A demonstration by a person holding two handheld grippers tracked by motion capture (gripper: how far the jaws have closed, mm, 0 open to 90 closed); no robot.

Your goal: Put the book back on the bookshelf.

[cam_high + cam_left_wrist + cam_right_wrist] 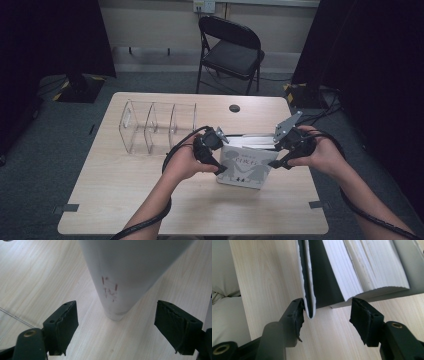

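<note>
One book (246,167) stands mid-frame on the table (125,195); the left claw (220,169) and right claw (274,163) gape released beside it; the cover writing is unreadable.

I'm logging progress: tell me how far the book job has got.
Done: the book stands on edge on the table, its pages fanned open. In hand: the left gripper straddles the spine without touching, and the right gripper straddles the front cover. Left: the clear organizer holds nothing yet.

Black grippers (220,167), trailing black cables (150,222)
</note>
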